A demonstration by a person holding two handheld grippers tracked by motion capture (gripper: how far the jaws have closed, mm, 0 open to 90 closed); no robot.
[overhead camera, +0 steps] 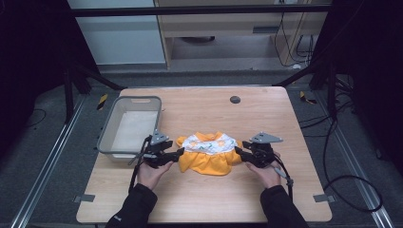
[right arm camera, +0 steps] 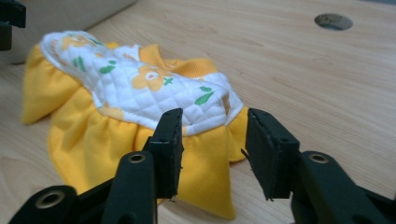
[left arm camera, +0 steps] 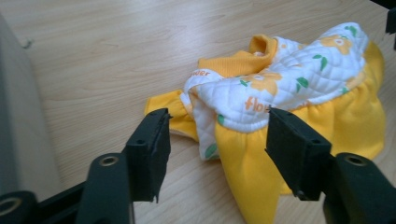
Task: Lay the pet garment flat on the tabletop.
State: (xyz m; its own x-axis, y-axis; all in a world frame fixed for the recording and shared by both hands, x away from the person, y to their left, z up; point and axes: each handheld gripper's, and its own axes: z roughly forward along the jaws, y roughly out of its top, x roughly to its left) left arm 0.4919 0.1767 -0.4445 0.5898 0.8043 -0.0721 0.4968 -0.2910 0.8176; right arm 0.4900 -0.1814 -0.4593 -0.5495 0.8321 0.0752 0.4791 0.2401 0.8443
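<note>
Hands are holding the left gripper (overhead camera: 179,152) and right gripper (overhead camera: 237,152) at opposite ends of a small yellow dress (overhead camera: 208,153) lying crumpled near the middle of the wooden surface (overhead camera: 199,199), beside a grey basket (overhead camera: 107,137). Both pairs of jaws are standing spread, pinching nothing, with the hem just ahead of them. Closing from here is likely risking a catch on only the loose ruffle, leaving the garment bunching or slipping free when lifted.
</note>
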